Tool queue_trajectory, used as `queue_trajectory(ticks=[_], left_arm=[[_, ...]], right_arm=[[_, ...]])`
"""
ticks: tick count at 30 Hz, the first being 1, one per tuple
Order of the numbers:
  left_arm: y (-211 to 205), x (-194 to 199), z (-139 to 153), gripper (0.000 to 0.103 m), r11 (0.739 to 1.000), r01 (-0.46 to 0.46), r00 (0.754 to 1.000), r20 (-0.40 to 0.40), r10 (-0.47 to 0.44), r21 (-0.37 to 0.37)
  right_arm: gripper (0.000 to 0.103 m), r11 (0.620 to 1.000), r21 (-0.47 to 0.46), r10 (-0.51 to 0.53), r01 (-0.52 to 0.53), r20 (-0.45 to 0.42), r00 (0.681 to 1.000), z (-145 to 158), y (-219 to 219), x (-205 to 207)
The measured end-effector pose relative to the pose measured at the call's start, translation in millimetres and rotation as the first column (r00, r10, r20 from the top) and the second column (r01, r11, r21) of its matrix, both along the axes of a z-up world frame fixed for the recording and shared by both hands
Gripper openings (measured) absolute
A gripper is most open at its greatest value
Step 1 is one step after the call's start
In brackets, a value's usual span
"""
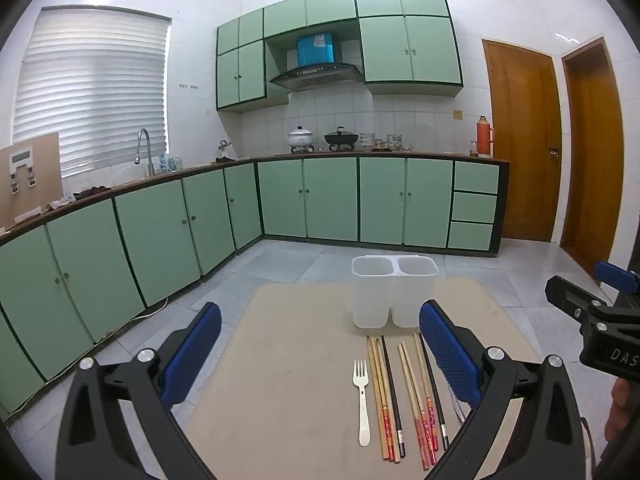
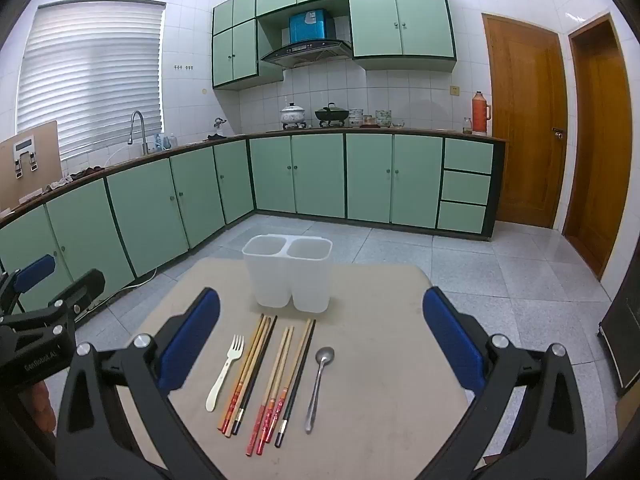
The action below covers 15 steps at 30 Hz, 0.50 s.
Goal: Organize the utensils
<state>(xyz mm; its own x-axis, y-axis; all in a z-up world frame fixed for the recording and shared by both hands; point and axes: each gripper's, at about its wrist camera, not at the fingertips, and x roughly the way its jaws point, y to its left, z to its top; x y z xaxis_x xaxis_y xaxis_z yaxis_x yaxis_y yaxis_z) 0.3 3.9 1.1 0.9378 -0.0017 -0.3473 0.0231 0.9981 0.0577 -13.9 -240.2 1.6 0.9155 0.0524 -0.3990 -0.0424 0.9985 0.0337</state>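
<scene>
A beige worktop [image 2: 380, 360] stands in a kitchen with green cabinets [image 2: 300, 176]. Near its far edge sits a white two-compartment holder [image 2: 288, 276], upright, with nothing showing inside either compartment. In front of it the utensils lie side by side, handles toward the camera: a white plastic fork [image 2: 226, 370] at the left, then chopsticks [image 2: 272, 380] in loose groups, then a metal spoon [image 2: 319, 384] at the right. The left claw [image 1: 320, 356] and the right claw [image 2: 320, 344] both hover above the worktop, their blue-padded jaws spread wide and holding nothing
</scene>
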Motion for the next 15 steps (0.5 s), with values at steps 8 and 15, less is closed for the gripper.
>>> queue_trajectory(ticks=[8,15], left_arm=[[-0.4,-0.1,-0.3,0.097,1.0,0.001,1.0,0.0,-0.001,0.0],[-1.0,-0.4,-0.4,0.097,1.0,0.0,1.0,0.002,0.0,0.002]], right_arm=[[0.098,1.0,0.002,0.0,0.0,0.001,1.0,-1.1,-0.3,0.1],[0.098,1.0,0.001,0.0,0.0,0.001,1.0,-1.1,-0.3,-0.7]])
